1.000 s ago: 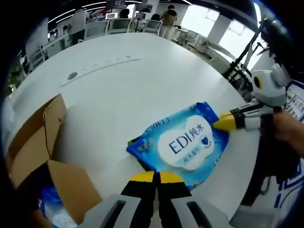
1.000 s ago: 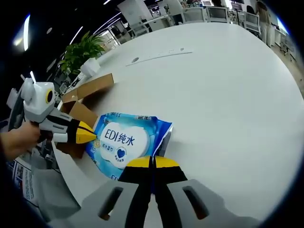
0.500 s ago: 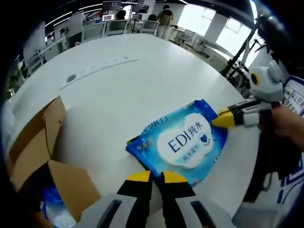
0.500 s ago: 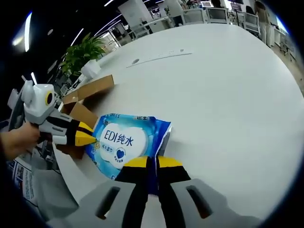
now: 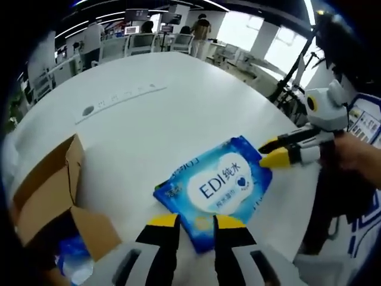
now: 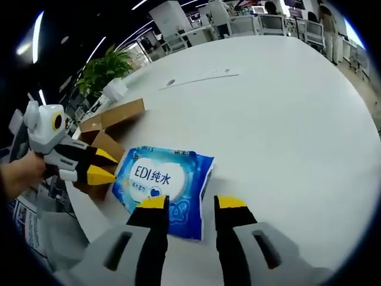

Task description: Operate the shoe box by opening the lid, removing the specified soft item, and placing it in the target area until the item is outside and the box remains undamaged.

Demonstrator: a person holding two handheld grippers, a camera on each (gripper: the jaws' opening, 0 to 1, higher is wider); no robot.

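A blue pack of wet wipes (image 5: 217, 185) with a white "EDI" label lies flat on the white table (image 5: 149, 113). My left gripper (image 5: 196, 221) stands open at the pack's near edge, its yellow-tipped jaws apart. The right gripper (image 5: 269, 152) comes in from the right, open beside the pack's far corner. In the right gripper view the same pack (image 6: 164, 182) lies just ahead of my open right gripper (image 6: 192, 202), and the left gripper (image 6: 102, 165) is open at the pack's left edge. The brown cardboard shoe box (image 5: 50, 190) stands open at the left, blue packaging inside.
The box (image 6: 110, 128) sits near the table's edge (image 6: 89, 214). A grey strip with a round socket (image 5: 119, 95) lies across the far table. Office chairs and desks (image 5: 143, 36) stand beyond. A potted plant (image 6: 101, 68) is behind the box. A hand (image 5: 357, 155) holds the right gripper.
Both grippers have opened and let go of the wipes pack, which now lies free on the table. Each gripper has drawn back a little from the pack.
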